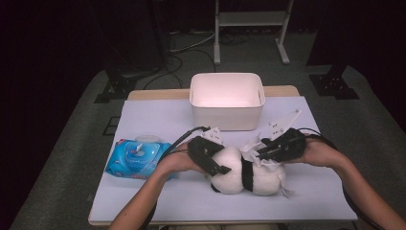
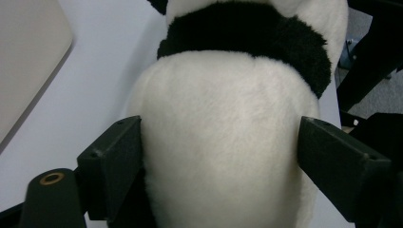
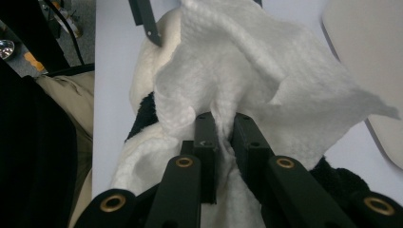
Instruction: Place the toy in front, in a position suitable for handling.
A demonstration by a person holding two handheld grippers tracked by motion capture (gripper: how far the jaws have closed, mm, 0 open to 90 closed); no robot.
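**Wiping a plush panda on the counter**

No writing can be read clearly; the blue pack of wet wipes [image 1: 138,159] has coloured print on its wrapper, but it is too small to read. It lies on the left part of the counter [image 1: 158,117], which has a pale lilac cover.

The plush panda [image 1: 246,175] lies on its side near the front edge of the counter, in front of the white plastic bin [image 1: 226,99]. Its fur is soft and cream-white with a black band around the body.

The high view shows both hands, the bin with rounded corners and the wipes pack. The left gripper view shows from very near that the left gripper [image 2: 221,156] stands wide, with one black jaw at each side of the round white body of the panda; if the pads press the fur, I cannot tell.

The right gripper view shows the right gripper [image 3: 224,137] narrow, pinching a white wipe [image 3: 247,71] with fine embossed texture. The wipe is crumpled and lies over the panda.
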